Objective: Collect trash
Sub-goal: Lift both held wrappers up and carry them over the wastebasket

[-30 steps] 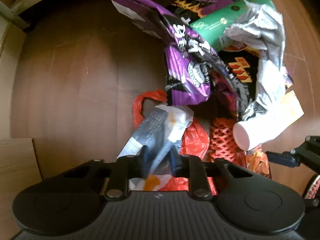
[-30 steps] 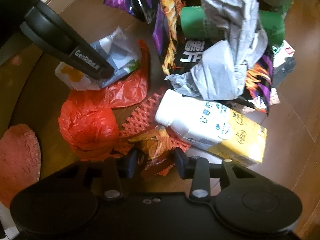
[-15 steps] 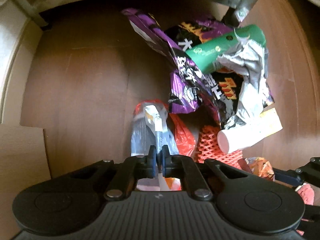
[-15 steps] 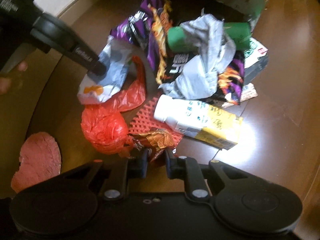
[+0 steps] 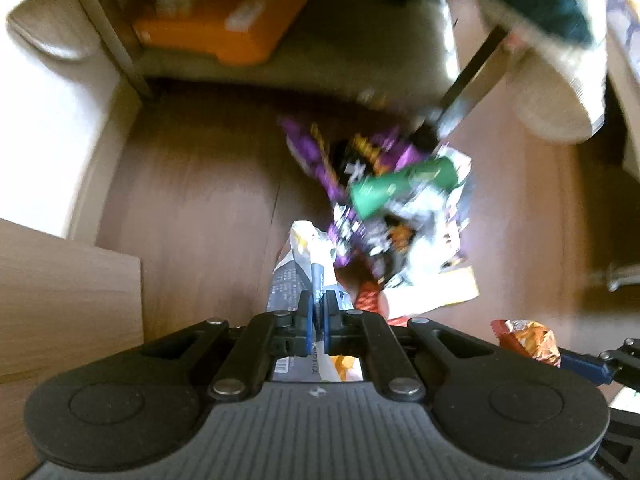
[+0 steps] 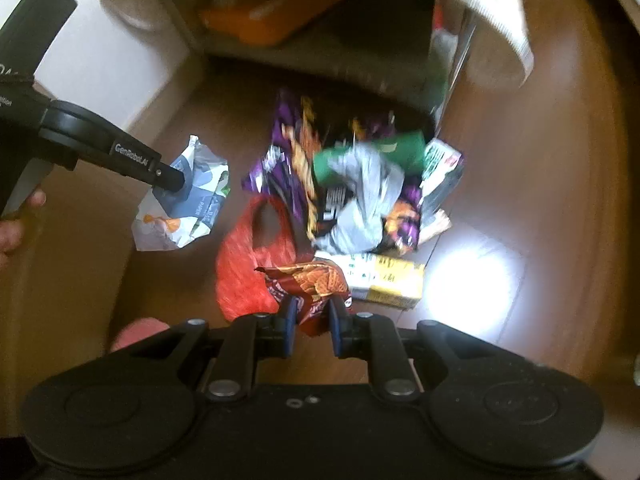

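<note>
Both grippers have risen since the earlier frame, and the trash pile (image 6: 360,200) now lies lower, at twelve o'clock. The left gripper (image 5: 317,312) pinches a grey-white paper bag (image 6: 188,200); the right gripper (image 6: 312,320) clamps a red-orange snack wrapper (image 6: 316,284) above the brown floor (image 5: 200,208).

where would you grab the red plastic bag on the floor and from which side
Probably by the loop handle at the far end of the red plastic bag, coming straight down from above. The handle stands open as a thin band, so two fingers can close across it, while the bunched body is bulky and the right gripper already holds a snack wrapper over it.
</note>
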The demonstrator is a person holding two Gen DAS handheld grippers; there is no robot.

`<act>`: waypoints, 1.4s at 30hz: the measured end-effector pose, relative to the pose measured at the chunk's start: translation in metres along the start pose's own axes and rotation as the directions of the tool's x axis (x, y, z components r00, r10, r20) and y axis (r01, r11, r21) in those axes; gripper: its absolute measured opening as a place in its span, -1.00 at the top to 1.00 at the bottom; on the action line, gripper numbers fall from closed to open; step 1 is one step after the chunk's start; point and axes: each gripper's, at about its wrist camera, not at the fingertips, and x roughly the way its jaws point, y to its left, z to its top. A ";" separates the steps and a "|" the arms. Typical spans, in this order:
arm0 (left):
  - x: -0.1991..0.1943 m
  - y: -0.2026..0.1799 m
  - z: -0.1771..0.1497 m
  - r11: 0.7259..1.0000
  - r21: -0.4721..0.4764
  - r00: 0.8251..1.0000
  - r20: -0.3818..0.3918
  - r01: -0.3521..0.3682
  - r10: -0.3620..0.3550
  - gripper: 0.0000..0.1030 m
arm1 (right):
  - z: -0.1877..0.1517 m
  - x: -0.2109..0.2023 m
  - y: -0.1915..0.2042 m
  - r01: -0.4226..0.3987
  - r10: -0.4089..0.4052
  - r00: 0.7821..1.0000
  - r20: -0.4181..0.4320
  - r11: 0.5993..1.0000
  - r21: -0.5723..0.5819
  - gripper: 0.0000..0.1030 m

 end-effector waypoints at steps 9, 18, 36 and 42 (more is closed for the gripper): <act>-0.153 -0.024 0.052 0.999 -0.013 0.993 0.109 0.043 -0.042 0.91 | 0.065 -0.139 0.010 0.001 -0.005 0.991 0.130 0.999 0.034 0.68; -0.284 -0.047 0.111 0.995 -0.028 0.968 0.235 0.097 -0.088 0.91 | 0.140 -0.269 0.005 -0.009 -0.013 0.958 0.287 0.997 0.078 0.69; -0.451 -0.087 0.249 0.994 0.044 0.841 0.530 0.101 -0.109 0.91 | 0.289 -0.414 -0.021 0.050 -0.068 0.843 0.533 0.998 0.049 0.69; -0.450 -0.100 0.303 0.993 0.063 0.836 0.536 0.101 -0.119 0.91 | 0.335 -0.406 -0.032 0.065 -0.081 0.849 0.521 0.997 0.048 0.69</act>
